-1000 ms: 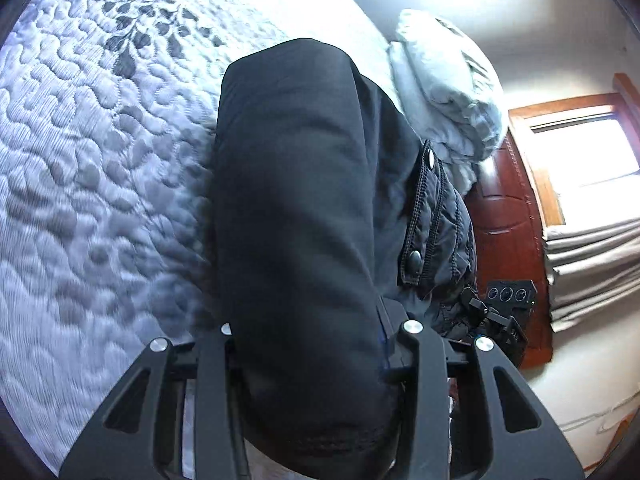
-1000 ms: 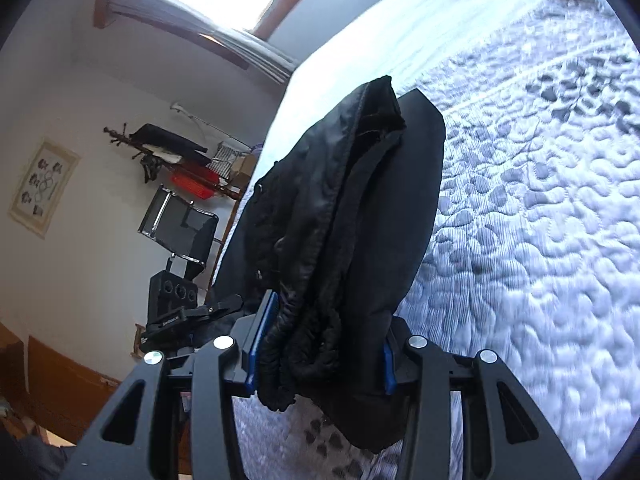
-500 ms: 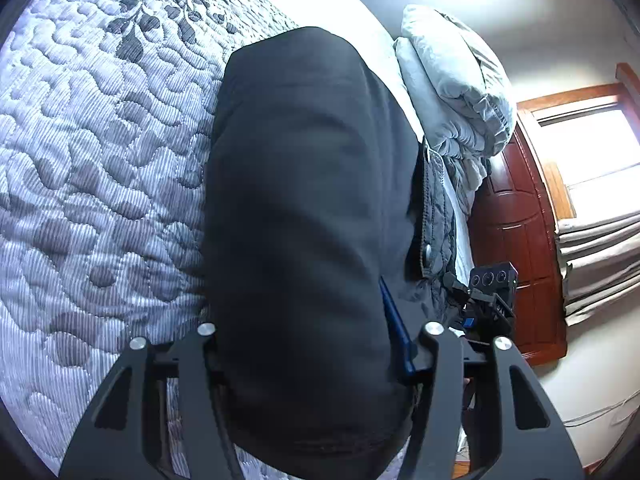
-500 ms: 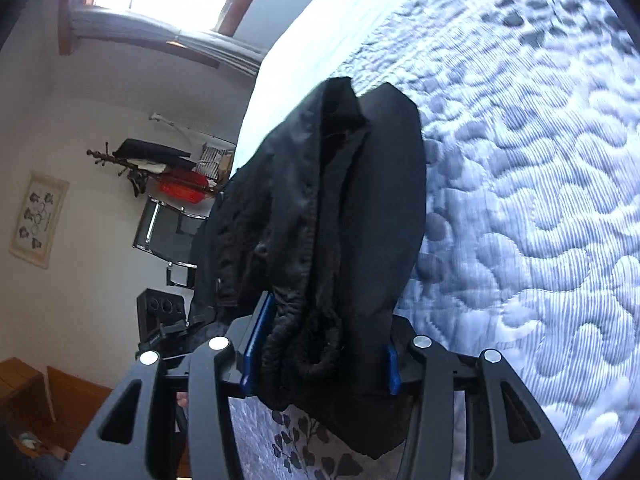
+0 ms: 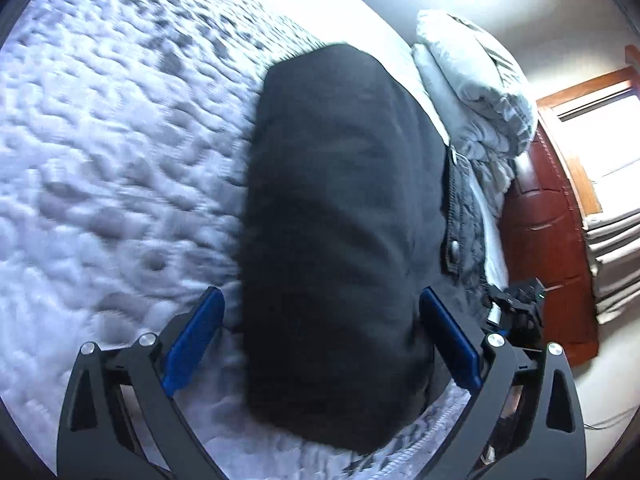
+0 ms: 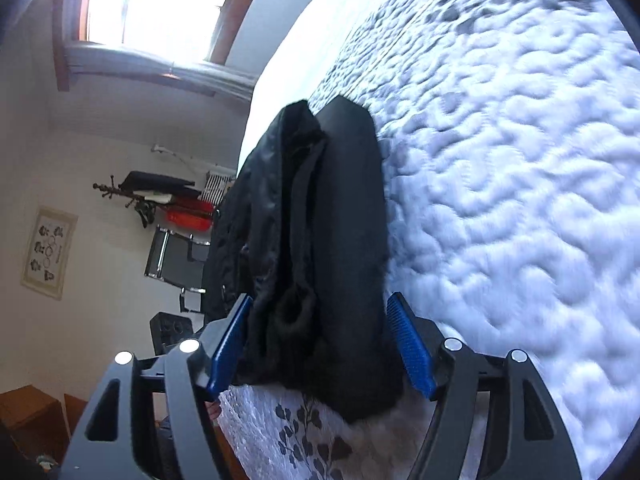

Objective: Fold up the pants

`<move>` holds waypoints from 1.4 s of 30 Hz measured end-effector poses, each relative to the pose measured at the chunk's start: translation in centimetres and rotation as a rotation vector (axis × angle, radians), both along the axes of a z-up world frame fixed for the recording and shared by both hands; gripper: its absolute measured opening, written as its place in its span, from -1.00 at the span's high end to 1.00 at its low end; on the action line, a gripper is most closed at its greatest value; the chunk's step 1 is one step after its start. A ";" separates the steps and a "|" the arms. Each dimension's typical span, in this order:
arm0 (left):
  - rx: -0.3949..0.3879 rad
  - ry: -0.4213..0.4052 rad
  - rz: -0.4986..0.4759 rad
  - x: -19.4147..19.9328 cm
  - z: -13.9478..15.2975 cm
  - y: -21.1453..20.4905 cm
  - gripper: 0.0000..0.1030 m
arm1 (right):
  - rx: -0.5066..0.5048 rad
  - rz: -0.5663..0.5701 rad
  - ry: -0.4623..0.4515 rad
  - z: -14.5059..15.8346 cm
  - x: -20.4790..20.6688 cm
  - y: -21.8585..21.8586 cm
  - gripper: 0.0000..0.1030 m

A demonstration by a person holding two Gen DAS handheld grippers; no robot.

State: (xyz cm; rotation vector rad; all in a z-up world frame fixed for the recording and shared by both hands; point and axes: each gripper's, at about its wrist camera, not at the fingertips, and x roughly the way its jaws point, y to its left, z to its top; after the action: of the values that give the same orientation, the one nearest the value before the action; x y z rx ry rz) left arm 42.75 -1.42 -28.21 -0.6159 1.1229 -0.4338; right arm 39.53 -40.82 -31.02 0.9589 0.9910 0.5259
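The black pants (image 5: 340, 220) lie folded into a thick bundle on the quilted bedspread (image 5: 100, 160). My left gripper (image 5: 320, 340) straddles one end of the bundle; its jaws are opening, and both blue pads stand clear of the cloth. In the right wrist view the same black pants (image 6: 320, 240) show their layered edge. My right gripper (image 6: 320, 340) straddles that end. Its jaws are opening too, with the cloth between the pads and small gaps on both sides. In the left wrist view the right gripper (image 5: 520, 312) shows as a black block past the bundle.
Grey pillows (image 5: 472, 92) are stacked at the head of the bed by a red-brown wooden headboard (image 5: 544, 240). Beyond the bed edge stand a black chair (image 6: 176, 256), a coat rack (image 6: 132, 196) and a window (image 6: 160, 4).
Both grippers have let go of the pants: their jaws went from clamped on the cloth to spread wide. The bundle has sunk onto the bedspread, and the right gripper came down with it.
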 end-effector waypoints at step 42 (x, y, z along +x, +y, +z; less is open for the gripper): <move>0.446 -0.178 0.008 -21.4 13.9 -3.9 -0.93 | -0.849 -0.166 -0.021 15.1 -21.3 14.3 -0.85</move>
State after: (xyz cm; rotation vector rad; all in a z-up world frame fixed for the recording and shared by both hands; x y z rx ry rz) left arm 21.33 -5.32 -14.34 -0.1865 1.0030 -0.2144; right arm 18.23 -26.53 -15.92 0.2636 0.9735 -0.0484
